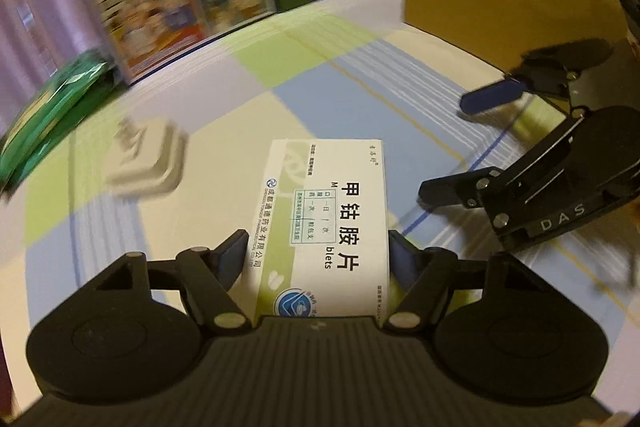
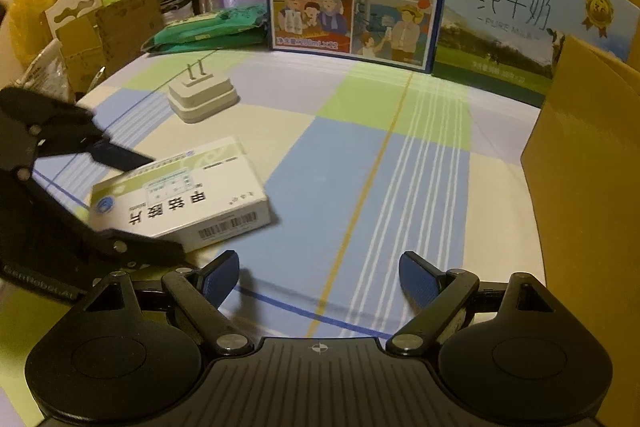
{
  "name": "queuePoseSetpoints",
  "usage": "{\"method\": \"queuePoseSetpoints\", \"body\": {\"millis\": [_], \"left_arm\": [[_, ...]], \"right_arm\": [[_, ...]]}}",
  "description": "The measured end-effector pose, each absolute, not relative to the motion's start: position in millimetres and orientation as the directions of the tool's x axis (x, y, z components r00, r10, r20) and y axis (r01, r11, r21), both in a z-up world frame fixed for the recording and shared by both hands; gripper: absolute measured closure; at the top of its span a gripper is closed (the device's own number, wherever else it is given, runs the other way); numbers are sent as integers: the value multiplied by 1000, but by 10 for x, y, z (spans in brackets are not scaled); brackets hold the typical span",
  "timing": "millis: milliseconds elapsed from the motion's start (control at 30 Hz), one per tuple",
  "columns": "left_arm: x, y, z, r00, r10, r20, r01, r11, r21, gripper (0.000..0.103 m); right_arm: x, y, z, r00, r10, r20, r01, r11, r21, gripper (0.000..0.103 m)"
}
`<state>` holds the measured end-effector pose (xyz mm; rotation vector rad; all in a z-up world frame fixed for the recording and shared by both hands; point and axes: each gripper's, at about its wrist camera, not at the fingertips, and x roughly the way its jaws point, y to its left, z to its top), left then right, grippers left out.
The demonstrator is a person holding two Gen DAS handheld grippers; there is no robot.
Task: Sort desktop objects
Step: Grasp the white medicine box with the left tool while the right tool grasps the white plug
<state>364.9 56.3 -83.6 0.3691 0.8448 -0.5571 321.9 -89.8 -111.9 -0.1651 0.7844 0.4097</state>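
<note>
Two grippers are in my views: my left gripper (image 1: 316,259) is clamped on the medicine box (image 1: 332,223), a blue pad pressed to each long side, while my right gripper (image 2: 320,277) is spread wide with nothing between its fingers. The box is white and green with bold black characters and a barcode on one side. It sits out over the checked tablecloth (image 2: 360,163), toward the left edge, with a white plug adapter (image 2: 202,97) beyond it.

left gripper (image 1: 316,251) fingers clamped, right gripper (image 2: 320,277) fingers spread
</note>
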Motion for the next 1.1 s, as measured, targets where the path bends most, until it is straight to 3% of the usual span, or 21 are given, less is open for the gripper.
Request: {"method": "queuePoseSetpoints", "body": {"millis": [367, 733, 933, 1100], "left_arm": [[3413, 1420, -692, 654, -132, -744, 293, 952, 89, 34], [3862, 1900, -676, 700, -74, -711, 180, 981, 75, 34], [4057, 1946, -763, 708, -59, -703, 150, 986, 68, 34], [4226, 1946, -791, 715, -56, -697, 153, 985, 77, 34]], "right_arm": [[3316, -502, -973, 629, 385, -675, -464, 883, 71, 12], [3764, 167, -1093, 608, 498, -618, -632, 775, 2, 11], [4081, 434, -1173, 590, 489, -642, -710, 693, -125, 11], [4294, 552, -1220, 558, 505, -658, -749, 648, -137, 11]]}}
